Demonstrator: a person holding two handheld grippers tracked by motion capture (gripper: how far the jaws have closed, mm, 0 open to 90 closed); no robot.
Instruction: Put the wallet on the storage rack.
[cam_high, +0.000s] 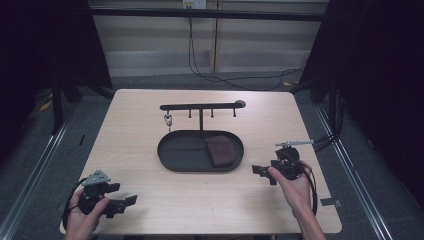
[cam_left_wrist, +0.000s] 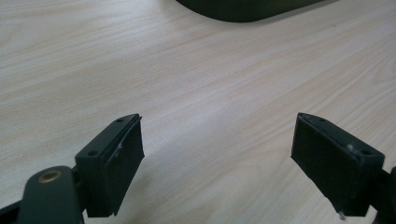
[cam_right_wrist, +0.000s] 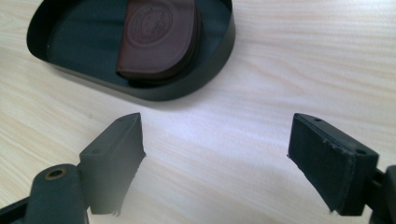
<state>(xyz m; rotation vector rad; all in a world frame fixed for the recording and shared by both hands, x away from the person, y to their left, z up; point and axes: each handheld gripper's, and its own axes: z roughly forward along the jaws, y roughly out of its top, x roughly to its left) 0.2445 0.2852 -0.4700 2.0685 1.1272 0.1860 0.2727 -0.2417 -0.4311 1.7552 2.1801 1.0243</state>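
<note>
Both claws, the left gripper (cam_high: 126, 198) and right gripper (cam_high: 261, 172), gaped empty over the wooden table (cam_high: 140, 145), flanking a black oval tray (cam_high: 172, 152) holding what looked like a brown leather pouch (cam_high: 220, 150).

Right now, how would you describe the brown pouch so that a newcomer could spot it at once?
Find the black oval tray in the middle of the wooden table, under the T-shaped hook stand. The brown pouch lies flat in the tray's right end. It is the tray's one brown thing, with a round embossed seal.
</note>
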